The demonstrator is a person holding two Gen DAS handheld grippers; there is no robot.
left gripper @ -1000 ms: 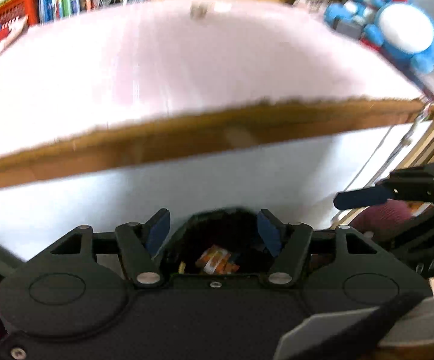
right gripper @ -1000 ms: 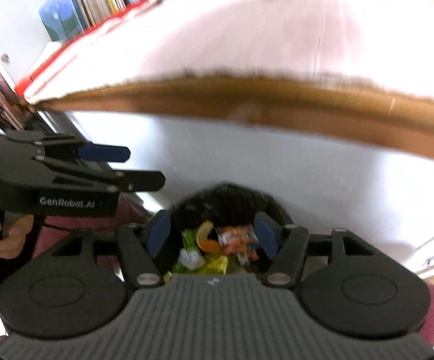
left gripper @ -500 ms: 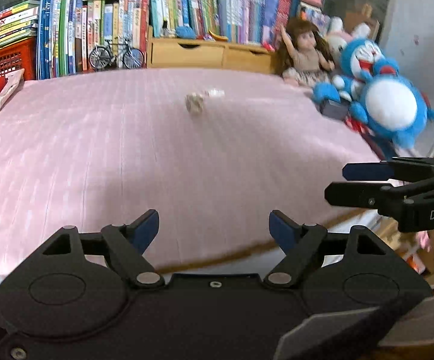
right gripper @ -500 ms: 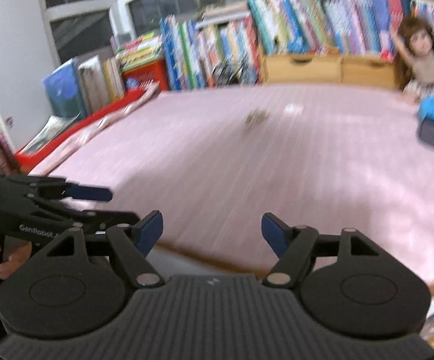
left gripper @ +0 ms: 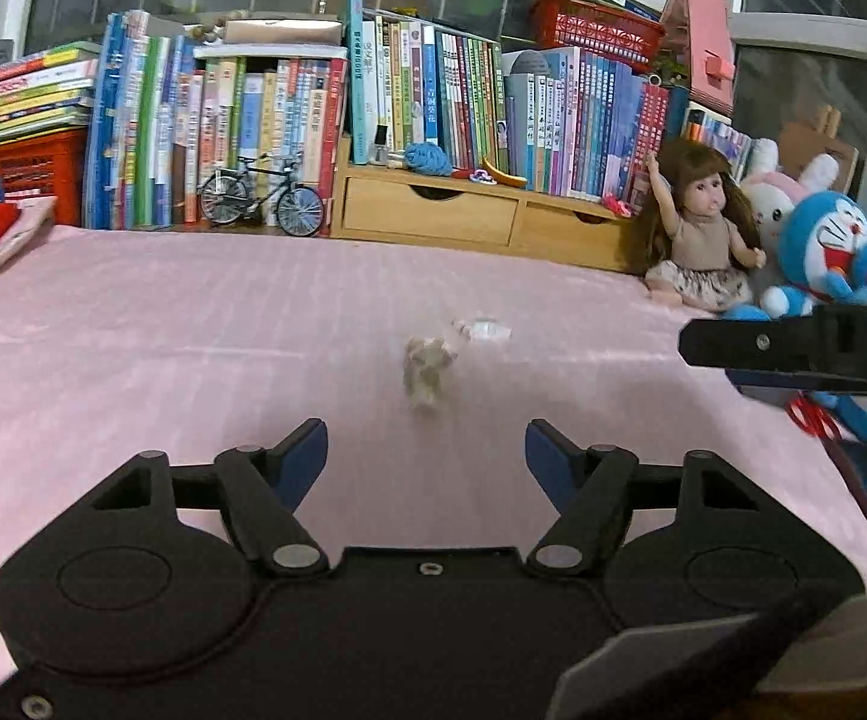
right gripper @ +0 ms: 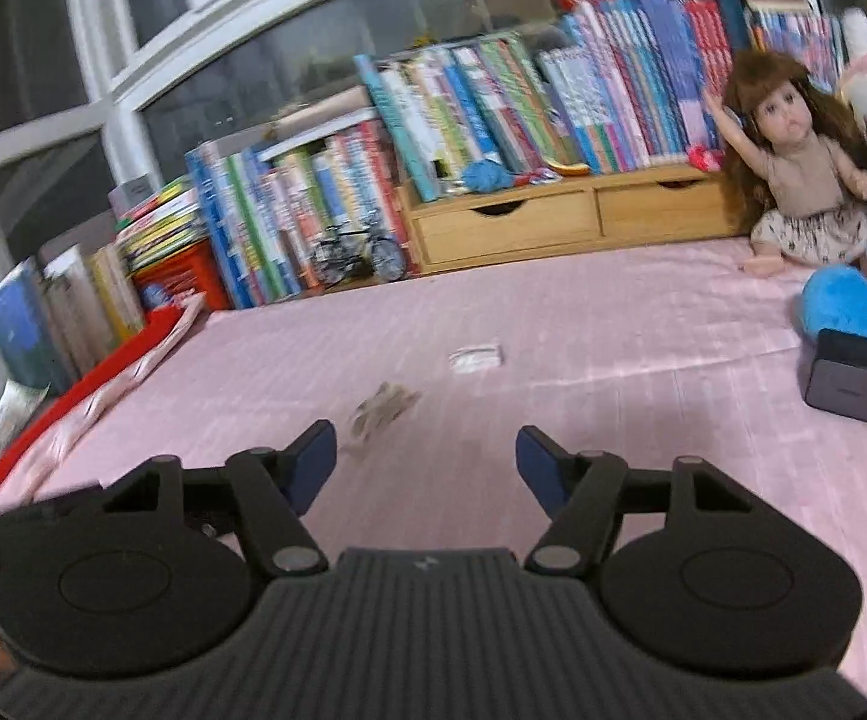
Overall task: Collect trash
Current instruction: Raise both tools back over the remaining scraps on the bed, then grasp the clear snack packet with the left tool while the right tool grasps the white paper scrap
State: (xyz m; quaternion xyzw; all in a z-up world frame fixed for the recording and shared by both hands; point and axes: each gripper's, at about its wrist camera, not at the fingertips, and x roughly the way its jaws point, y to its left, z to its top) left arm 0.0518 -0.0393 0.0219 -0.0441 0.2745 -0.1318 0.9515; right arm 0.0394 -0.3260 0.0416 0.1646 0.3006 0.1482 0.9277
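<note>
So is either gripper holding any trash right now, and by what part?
No. The left gripper and right gripper are both open and empty; the crumpled paper lies untouched on the pink bedspread.

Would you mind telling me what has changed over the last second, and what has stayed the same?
Both grippers have swung up from the black bin of wrappers below the bed edge, now out of view, and face across the pink bed cover. The left gripper and right gripper carry nothing; their jaws have just been closing a little, still open. The crumpled scrap and the white wrapper lie where they were.
</note>
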